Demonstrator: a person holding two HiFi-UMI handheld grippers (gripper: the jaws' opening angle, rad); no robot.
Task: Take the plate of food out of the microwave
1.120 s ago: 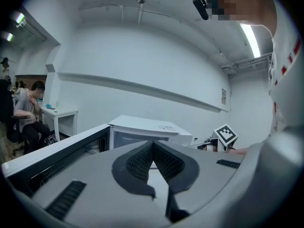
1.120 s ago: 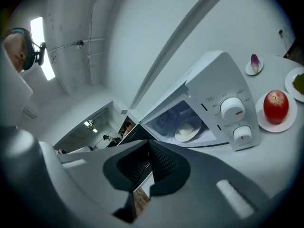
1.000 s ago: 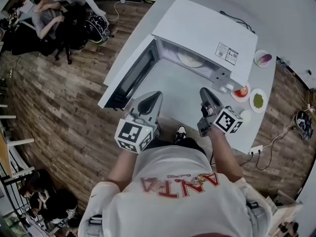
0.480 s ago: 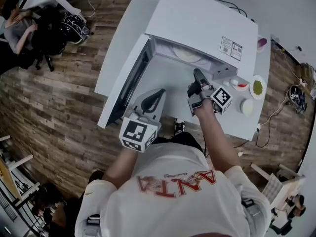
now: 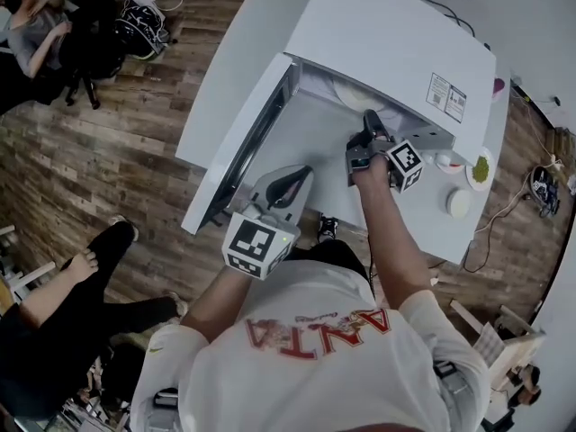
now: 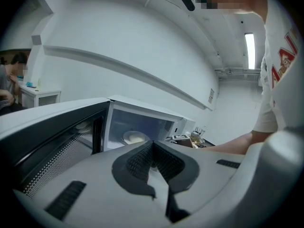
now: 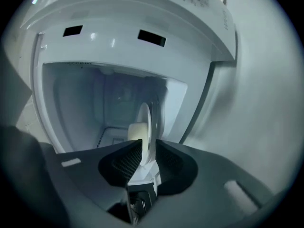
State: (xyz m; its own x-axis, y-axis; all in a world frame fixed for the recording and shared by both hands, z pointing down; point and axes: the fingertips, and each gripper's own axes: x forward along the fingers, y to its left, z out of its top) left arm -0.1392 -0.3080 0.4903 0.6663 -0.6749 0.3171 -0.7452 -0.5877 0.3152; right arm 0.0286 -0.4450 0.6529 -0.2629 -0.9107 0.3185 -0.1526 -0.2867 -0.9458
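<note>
The white microwave (image 5: 396,52) stands on the table with its door (image 5: 243,142) swung open to the left. A white plate (image 5: 355,95) with pale food sits inside on the cavity floor. My right gripper (image 5: 369,120) reaches into the opening, rolled on its side. In the right gripper view the plate's rim (image 7: 144,122) and the pale food (image 7: 135,131) lie between the jaws of the right gripper (image 7: 148,146), which are closing with thin gaps still showing. My left gripper (image 5: 301,174) hangs back in front of the door, shut and empty; its own view shows the plate (image 6: 134,137) far inside.
Small dishes stand on the white table (image 5: 423,223) right of the microwave: one with green food (image 5: 480,169), a red one (image 5: 443,162), a white one (image 5: 458,202). A seated person's legs (image 5: 63,286) are at the left on the wood floor.
My right gripper has moved forward from in front of the microwave into its opening, up to the plate. The left gripper has stayed near the door. A person's legs came into view at left.
</note>
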